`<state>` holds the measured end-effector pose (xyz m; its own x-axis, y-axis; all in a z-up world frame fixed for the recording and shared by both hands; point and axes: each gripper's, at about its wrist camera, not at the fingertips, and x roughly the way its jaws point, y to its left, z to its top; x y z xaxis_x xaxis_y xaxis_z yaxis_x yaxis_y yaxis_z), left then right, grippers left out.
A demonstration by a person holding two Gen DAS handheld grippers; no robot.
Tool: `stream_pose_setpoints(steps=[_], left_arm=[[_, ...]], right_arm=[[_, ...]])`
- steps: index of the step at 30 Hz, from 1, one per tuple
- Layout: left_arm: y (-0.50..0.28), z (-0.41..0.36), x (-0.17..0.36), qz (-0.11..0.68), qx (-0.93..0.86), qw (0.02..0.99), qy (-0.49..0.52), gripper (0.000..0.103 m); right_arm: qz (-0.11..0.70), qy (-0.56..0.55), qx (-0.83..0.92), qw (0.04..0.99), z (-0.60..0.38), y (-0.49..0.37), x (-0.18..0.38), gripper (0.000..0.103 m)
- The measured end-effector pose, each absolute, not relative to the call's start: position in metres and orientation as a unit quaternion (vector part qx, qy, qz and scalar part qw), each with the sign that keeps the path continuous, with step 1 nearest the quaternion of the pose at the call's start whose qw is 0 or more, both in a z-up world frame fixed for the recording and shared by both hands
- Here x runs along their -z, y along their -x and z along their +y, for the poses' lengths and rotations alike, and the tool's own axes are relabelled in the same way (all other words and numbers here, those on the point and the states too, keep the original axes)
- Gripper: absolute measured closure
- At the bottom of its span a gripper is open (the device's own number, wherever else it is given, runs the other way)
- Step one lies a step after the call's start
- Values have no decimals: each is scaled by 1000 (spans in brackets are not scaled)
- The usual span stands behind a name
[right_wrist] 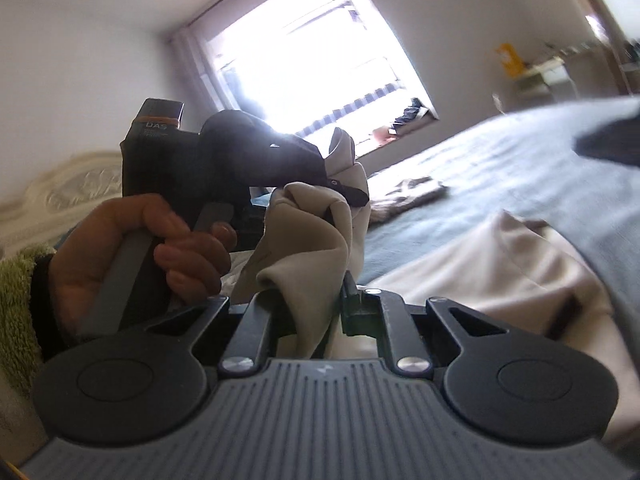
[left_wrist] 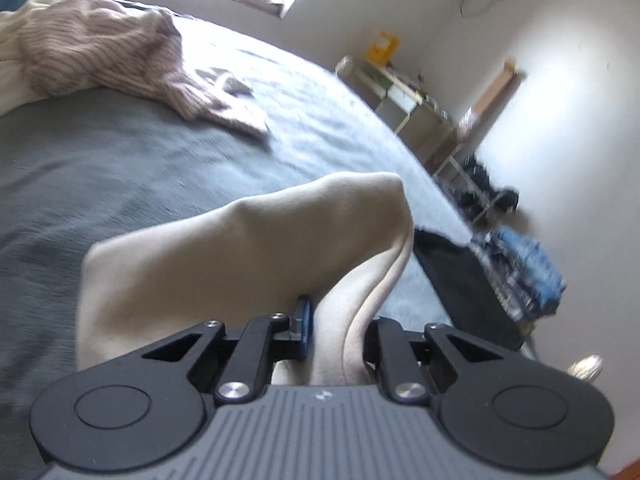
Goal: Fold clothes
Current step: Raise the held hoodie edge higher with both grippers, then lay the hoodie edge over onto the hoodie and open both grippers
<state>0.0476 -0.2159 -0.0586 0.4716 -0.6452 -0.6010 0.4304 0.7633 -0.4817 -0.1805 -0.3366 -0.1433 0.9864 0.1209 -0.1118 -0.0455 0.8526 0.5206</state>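
Left wrist view showed the left gripper [left_wrist: 336, 320] clamped narrow on a fold of the cream garment [left_wrist: 240, 248], which rose ahead of it over the grey bed [left_wrist: 120, 160]; a pink knit sweater [left_wrist: 100, 56] lay far beyond. Right wrist view showed the right gripper [right_wrist: 316, 300] pinching the same cream cloth, with the person's left hand [right_wrist: 140, 248] just to its left

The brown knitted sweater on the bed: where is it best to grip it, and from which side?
Probably at the free end of the brown knitted sweater, which lies flat on the grey bed, apart from the bunched body. Come from the open bed side, fingers low; the rest is heaped against a cream cloth.
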Motion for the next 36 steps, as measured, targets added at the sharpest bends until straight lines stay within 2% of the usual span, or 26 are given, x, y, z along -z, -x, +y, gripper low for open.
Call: stream_pose_setpoints(steps=[10, 12, 14, 16, 20, 24, 29, 33, 36], left_arm=[[-49, -300, 87, 437, 325, 837, 50, 87], [-50, -312, 94, 447, 334, 829, 40, 81], [-51, -319, 99, 460, 339, 820, 41, 67], [-49, -316, 97, 464, 357, 808, 64, 58], [-40, -293, 80, 458, 391, 790, 114, 49], [-24, -252, 55, 435, 400, 796, 128, 47], [5, -211, 50, 403, 392, 826, 45, 42], [29, -195, 72, 393, 393, 831, -14, 42], [51, -194, 79, 347, 393, 848, -75, 42]], right_arm=[[65, -394, -8, 917, -400, 172, 193, 93], [65, -414, -1, 908, -409, 176, 202, 93], [69, -441, -2, 895, -416, 176, 212, 93], [71, -469, -7, 880, -422, 174, 221, 93], [65, -519, -21, 852, -430, 174, 233, 93], [54, -572, -34, 818, -435, 176, 241, 93], [61, -600, -34, 797, -436, 182, 240, 92], [82, -578, -31, 811, -439, 198, 227, 89], [107, -531, -17, 841, -442, 213, 209, 88]])
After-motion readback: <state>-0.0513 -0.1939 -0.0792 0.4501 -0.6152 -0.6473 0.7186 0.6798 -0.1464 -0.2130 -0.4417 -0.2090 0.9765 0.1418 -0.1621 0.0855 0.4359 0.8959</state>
